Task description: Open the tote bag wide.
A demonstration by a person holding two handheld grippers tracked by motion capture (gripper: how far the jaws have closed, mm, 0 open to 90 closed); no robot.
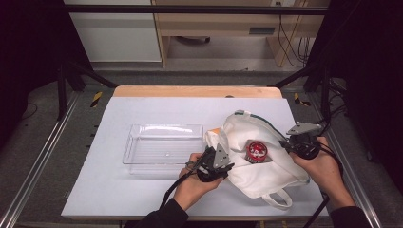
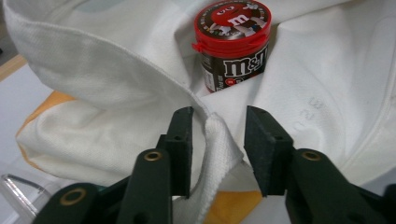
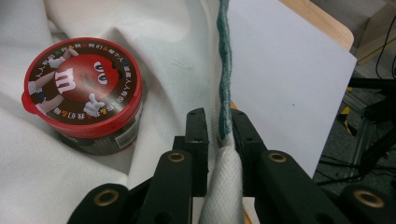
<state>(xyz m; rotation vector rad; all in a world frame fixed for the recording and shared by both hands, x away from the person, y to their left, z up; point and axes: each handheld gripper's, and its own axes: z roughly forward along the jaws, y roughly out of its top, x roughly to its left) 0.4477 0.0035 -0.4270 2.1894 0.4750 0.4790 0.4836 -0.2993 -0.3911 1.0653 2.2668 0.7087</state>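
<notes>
High view shows a white cloth bag [image 1: 266,161] lying open on the right half of a pale surface [image 1: 142,199], with a clear plastic tray [image 1: 164,145] just to its left. Inside the bag's mouth sits a small candy tub [image 1: 257,150] with a red lid, upright and resting on the cloth.

The left tool [image 1: 227,167] is at the bag's near left edge, close to the tray's right end. Left gripper view shows a folded hem of the bag [image 2: 217,140] rising between the two black jaws; one jaw is close against the fold while the other stands off it with a gap, so the tool is not clamped on the cloth. Beyond the jaws the candy tub [image 2: 232,42] stands behind a ridge of fabric, which lies between the tool and the tub.

The right tool [image 1: 288,143] is at the bag's far right edge. Right gripper view shows its jaws pressed on both sides of the bag's rim [image 3: 224,182], where a green trim runs up along the edge [image 3: 225,70], so this tool grips the cloth. The tub [image 3: 83,93] lies to the left of those jaws, tilted in a hollow of fabric. To the right, the surface [image 3: 289,84] ends at a wooden border, with cables and a metal frame beyond.

A loop handle of the bag [image 1: 280,199] lies flat near the surface's front edge.
</notes>
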